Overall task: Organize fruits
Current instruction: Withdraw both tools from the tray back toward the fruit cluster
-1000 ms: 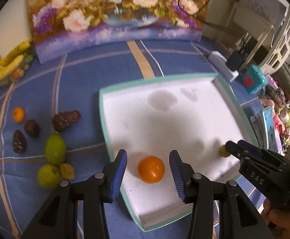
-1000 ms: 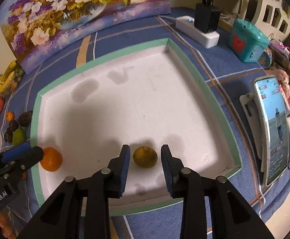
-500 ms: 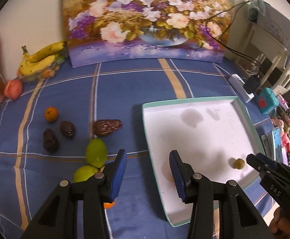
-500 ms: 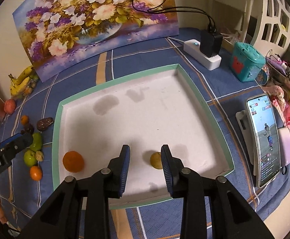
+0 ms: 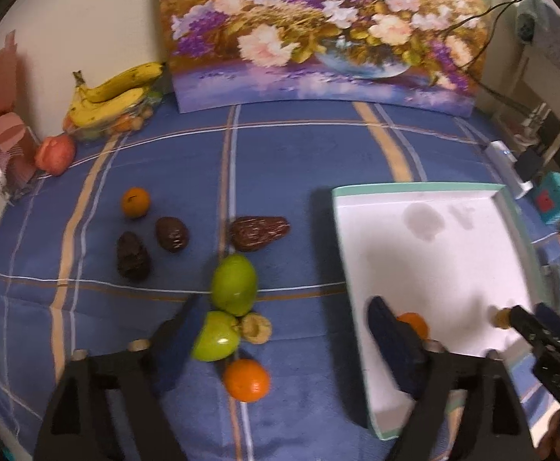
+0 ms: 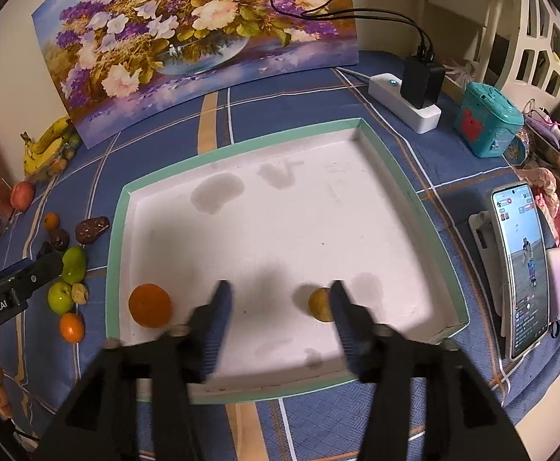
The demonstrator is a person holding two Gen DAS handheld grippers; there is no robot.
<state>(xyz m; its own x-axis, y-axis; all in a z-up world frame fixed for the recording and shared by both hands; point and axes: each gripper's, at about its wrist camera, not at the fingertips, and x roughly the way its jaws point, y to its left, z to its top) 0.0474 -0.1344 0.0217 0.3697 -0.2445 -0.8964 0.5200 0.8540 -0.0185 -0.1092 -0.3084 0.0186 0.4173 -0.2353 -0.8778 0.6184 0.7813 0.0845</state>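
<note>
A white tray with a green rim point(image 6: 410, 192) holds an orange point(image 6: 150, 304) near its left wall and a small yellow-brown fruit point(image 6: 318, 303). My right gripper point(image 6: 280, 303) hangs above the tray's near part. Its jaws are opening and grip nothing, and the small fruit lies below by the right finger. My left gripper point(image 5: 285, 342) is over the blue cloth left of the tray point(image 5: 472, 188), jaws opening wide. Under it lie two green fruits point(image 5: 234, 283) point(image 5: 216, 336), a tan nut-like piece point(image 5: 256, 328) and a loose orange point(image 5: 246, 379); none is gripped.
Farther left lie three dark brown fruits point(image 5: 258, 232), a small orange point(image 5: 135, 201), a red fruit point(image 5: 55, 153) and bananas point(image 5: 114, 96). A flower painting point(image 5: 318, 30) leans on the wall. Right of the tray stand a phone point(image 6: 522, 265), a power strip point(image 6: 406, 103) and a teal box point(image 6: 487, 119).
Both grippers have risen off the fruit that sat between their jaws in the tray. The left one has swung left over the loose fruit on the cloth. Both jaws now stand wider.
</note>
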